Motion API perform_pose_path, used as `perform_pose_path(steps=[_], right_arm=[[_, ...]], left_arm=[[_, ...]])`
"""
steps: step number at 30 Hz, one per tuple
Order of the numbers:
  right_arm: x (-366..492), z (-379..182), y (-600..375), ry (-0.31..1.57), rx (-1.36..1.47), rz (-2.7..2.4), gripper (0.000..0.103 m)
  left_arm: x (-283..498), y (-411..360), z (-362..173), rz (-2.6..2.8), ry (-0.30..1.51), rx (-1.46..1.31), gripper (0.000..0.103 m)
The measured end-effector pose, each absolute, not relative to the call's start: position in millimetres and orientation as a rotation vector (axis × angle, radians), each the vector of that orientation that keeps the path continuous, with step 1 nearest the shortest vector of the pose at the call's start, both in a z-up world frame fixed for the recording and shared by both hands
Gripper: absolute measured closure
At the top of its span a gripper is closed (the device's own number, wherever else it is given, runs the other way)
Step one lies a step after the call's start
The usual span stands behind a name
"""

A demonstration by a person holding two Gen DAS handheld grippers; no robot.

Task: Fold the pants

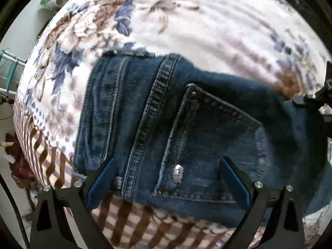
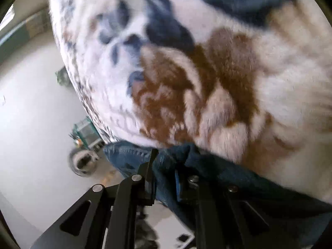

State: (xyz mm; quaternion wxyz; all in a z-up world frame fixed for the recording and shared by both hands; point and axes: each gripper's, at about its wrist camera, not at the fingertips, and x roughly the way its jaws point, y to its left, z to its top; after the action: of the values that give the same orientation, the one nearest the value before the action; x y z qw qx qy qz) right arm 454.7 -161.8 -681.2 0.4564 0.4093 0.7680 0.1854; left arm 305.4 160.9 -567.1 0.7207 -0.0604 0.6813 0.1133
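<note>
The pants (image 1: 186, 128), a pair of dark blue jeans, lie on a bed covered by a floral blanket (image 1: 186, 20) printed in cream, blue and brown, with a brown checked border along the near edge. In the left wrist view the seat of the jeans faces up: a back pocket (image 1: 209, 145) with a metal rivet at its corner and a double-stitched seam running beside it. The left gripper (image 1: 167, 166) hovers over this pocket with its jaws spread wide; the blue-padded fingers (image 1: 99, 178) stand apart on either side of the pocket area and clamp nothing. Whether the pads touch the denim cannot be determined. At the right edge of that view, part of the other black tool (image 1: 319, 99) is visible beside the jeans. In the right wrist view the right gripper (image 2: 164, 178) is closed tight on a bunched fold of denim (image 2: 170, 161), the fabric pinched between its fingers. This view is motion-blurred. Pale floor (image 2: 31, 124) and a small green rack (image 2: 85, 130) appear beyond the bed edge.
</note>
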Motion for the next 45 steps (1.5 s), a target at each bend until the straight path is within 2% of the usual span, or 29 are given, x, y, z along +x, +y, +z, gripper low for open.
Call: perform_pose_path(steps=[1,2,3,4,7,10,17,19,20,21,22,23,27,29,30,31,33,37,39,45], right_arm=[[455.2,-666.3,-165.4,1.858,0.93,0.436,0.077],[454.3,-652.0,-167.0,1.812,0.863,0.407,0.062],[455.4,-630.7,-179.7,1.736,0.804,0.347,0.054],[451.7,-616.7,-189.5,1.688,0.775,0.312,0.042],[437.4,-573.5,-211.0,1.598,0.696,0.25,0.04],[387.6,-555.6,-239.1,1.59,0.76,0.174,0.04],[225.2,-613.8,-246.2,1.69,1.027,-0.002,0.04],[198.6,-636.2,-241.5,1.692,1.135,-0.038,0.042],[188.8,-645.5,-239.5,1.682,1.183,-0.053,0.043],[182.2,-653.7,-238.8,1.662,1.232,-0.06,0.044],[178.4,-659.7,-236.3,1.648,1.259,-0.067,0.045],[177.0,-665.5,-233.0,1.627,1.296,-0.07,0.046],[178.3,-687.4,-224.3,1.592,1.348,-0.121,0.05],[178.3,-692.0,-222.2,1.604,1.33,-0.177,0.072],[177.2,-692.7,-221.8,1.593,1.324,-0.202,0.08],[175.6,-692.8,-221.1,1.602,1.297,-0.233,0.094],[169.0,-688.7,-220.5,1.575,1.306,-0.257,0.096],[167.2,-664.5,-207.3,1.547,1.228,-0.258,0.097],[164.9,-650.6,-200.2,1.538,1.191,-0.252,0.097],[165.4,-648.9,-185.0,1.593,1.137,-0.247,0.098]], left_arm=[[301.9,160.0,-560.1,0.241,1.491,-0.135,0.002],[300.5,155.6,-552.4,0.233,1.478,-0.134,0.002],[297.2,154.3,-547.1,0.227,1.469,-0.132,0.002],[292.5,152.6,-541.4,0.218,1.461,-0.137,0.002],[281.2,149.8,-535.0,0.203,1.463,-0.173,0.002],[273.5,140.5,-535.6,0.186,1.501,-0.221,0.002],[252.2,122.3,-553.8,0.147,1.596,-0.335,0.004],[251.0,120.4,-566.7,0.12,1.622,-0.425,0.004],[250.8,121.3,-571.7,0.113,1.626,-0.468,0.007],[253.4,124.9,-577.8,0.112,1.626,-0.503,0.012],[254.7,127.4,-584.4,0.11,1.623,-0.557,0.024],[256.3,130.3,-589.4,0.122,1.624,-0.582,0.03],[260.2,144.4,-608.8,0.155,1.614,-0.67,0.042],[258.7,149.7,-613.9,0.163,1.608,-0.694,0.057],[257.0,152.4,-615.1,0.165,1.601,-0.701,0.061],[254.1,154.3,-614.7,0.161,1.591,-0.709,0.066],[247.6,153.7,-608.9,0.156,1.575,-0.671,0.079],[237.8,153.8,-589.2,0.129,1.536,-0.645,0.087],[228.4,151.5,-579.0,0.135,1.522,-0.633,0.095],[231.4,164.0,-578.5,0.142,1.548,-0.585,0.096]])
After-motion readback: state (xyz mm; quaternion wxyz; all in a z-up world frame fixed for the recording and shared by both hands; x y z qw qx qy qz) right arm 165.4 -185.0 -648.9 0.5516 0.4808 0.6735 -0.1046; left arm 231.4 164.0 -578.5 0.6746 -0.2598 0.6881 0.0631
